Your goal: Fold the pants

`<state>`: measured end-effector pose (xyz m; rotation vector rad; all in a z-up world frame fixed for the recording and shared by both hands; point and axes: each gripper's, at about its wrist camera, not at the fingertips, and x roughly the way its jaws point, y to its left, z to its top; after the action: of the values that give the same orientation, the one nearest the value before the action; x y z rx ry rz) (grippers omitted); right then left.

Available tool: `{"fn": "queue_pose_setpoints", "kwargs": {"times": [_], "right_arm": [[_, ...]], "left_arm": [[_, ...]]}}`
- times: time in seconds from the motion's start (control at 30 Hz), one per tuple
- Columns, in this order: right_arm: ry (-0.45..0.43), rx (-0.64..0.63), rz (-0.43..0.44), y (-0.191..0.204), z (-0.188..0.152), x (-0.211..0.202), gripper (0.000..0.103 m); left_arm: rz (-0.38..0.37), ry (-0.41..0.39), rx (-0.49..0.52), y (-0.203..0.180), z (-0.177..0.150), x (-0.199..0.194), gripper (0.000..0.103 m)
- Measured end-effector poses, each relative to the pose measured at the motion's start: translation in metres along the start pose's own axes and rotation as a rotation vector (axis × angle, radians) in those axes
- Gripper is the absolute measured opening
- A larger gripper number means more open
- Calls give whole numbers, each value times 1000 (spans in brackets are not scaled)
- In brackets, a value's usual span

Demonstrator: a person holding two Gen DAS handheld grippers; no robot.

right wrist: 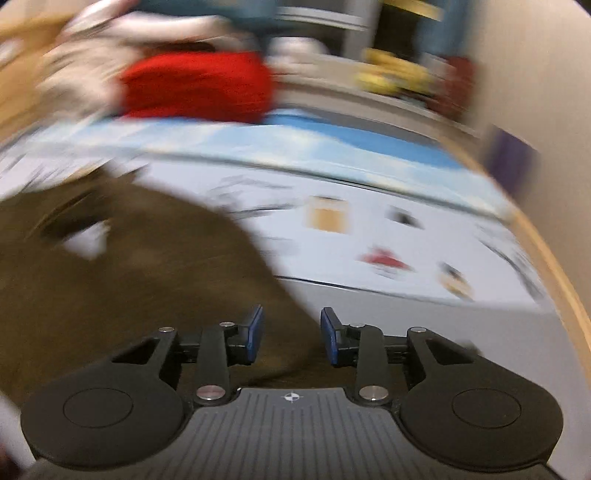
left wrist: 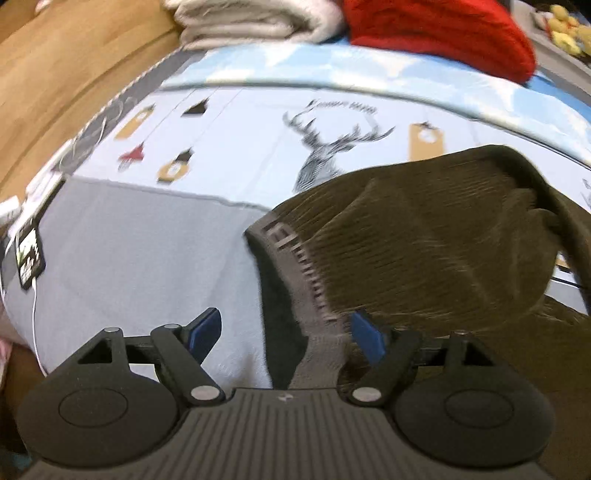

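Dark olive-brown ribbed pants (left wrist: 436,243) lie bunched on the bed, filling the right of the left wrist view, their grey waistband (left wrist: 314,306) running down between my left fingers. My left gripper (left wrist: 286,332) is open, its blue pads either side of the waistband, not closed on it. In the blurred right wrist view the pants (right wrist: 129,266) fill the left and reach under my right gripper (right wrist: 291,332), which is open with a narrower gap over the fabric's edge.
The bed has a pale sheet (left wrist: 258,122) with deer and tag prints and a grey panel (left wrist: 140,240). Folded white towels (left wrist: 251,22) and a red garment (left wrist: 436,33) lie at the far edge. A phone on a cable (left wrist: 29,258) lies left. Wooden frame (right wrist: 569,280) at right.
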<state>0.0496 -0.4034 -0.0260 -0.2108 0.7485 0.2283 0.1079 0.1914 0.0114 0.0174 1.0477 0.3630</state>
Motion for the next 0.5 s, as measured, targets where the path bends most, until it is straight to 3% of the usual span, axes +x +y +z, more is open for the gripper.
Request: {"fn": "queue_pose_setpoints", "kwargs": {"times": [0.13,0.17,0.23,0.3,0.33,0.43,0.5], "right_arm": [[75,-126,158,42,4,21,39],[93,-155,177,51,4,25,40],[131,-226,209,70,1,33,41],[160,-270,243,81,0,38,42],[175,-293,263,88,-1,42,42],[216,-363,288,103,-6,52,44],[236,-402,270,111,-11,57,44]], "left_arm": [[-13,-61,61,-16,1,-23,79],[-34,-74,59,-20,2,-30,74],[-104,-110,63,-32,6,-45,55],[-188,-144,90,-49,9,-55,5],[-233,-170,113,-60,11,-57,0],[-338,-234,184,-100,3,-48,0],[-360,-151,257,-135,2,-30,0]]}}
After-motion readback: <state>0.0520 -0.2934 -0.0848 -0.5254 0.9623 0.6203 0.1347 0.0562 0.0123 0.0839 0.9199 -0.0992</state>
